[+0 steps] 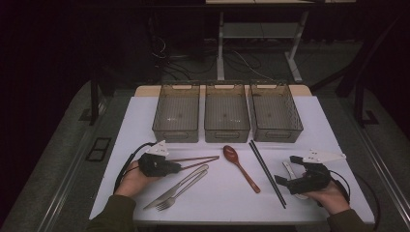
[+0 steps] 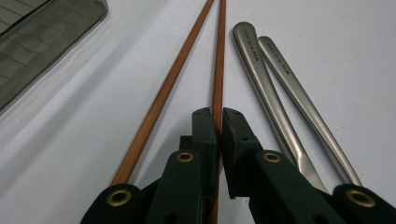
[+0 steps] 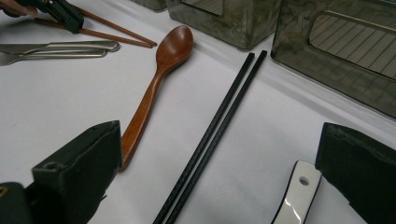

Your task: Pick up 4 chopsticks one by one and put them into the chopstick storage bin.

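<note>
Left gripper fingers clamp one brown chopstick; second chopstick lies free alongside. Advice: lift level, avoid dragging partner. Right gripper fingers wide apart, holding nothing.

Three bins are walling off the tabletop at twelve o'clock. Cutlery is crowding the centre; bare lanes are lying open at nine and three o'clock edges.

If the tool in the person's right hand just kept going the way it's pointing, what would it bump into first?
Probably the black chopsticks, which lie across the white table between the right tool and the wooden spoon; depth is hard to judge.
</note>
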The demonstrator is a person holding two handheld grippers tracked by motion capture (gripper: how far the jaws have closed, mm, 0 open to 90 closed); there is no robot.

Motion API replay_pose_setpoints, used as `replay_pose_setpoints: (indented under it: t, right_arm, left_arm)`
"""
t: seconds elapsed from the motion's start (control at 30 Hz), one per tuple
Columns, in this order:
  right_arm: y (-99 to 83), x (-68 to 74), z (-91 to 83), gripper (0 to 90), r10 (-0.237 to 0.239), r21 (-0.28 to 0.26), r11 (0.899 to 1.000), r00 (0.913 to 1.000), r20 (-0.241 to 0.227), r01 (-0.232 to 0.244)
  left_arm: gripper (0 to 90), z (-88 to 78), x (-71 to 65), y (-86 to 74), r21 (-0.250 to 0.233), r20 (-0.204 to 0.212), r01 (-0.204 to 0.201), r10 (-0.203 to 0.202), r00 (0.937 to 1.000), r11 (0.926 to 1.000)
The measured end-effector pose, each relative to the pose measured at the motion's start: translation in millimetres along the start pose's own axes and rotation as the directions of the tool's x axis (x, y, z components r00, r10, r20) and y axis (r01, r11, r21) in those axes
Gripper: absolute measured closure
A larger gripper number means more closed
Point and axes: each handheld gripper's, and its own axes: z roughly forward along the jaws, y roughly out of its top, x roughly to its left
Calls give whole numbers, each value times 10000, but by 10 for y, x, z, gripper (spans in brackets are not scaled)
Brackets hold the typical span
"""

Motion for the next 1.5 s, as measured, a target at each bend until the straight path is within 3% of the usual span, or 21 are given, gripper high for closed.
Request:
replay_pose_setpoints:
  t: [0.23,0.43,0.7,1.27,1.5]
  right_arm:
    - [0,1,-2,7,4,-13,10000,10000,12,-4]
    - [-1,10,-2,7,-29,28,10000,10000,0,29]
    - [-11,11,18,7,-115,79,9999,9999,-10,115]
    - [-10,10,15,7,-81,40,10000,10000,-41,81]
    - [-11,13,15,7,-111,53,9999,9999,-39,111]
  left_arm:
    - [834,-3,-1,-4,-3,-55,-12,12,10000,10000]
    - [828,6,-66,10,246,-484,-310,322,9983,9992]
    - [825,8,-69,1,198,-542,-344,354,9979,9992]
    - [838,-55,-62,19,-46,-302,21,-22,9995,10000]
    - [838,-94,-80,72,-85,-479,168,-172,9987,9998]
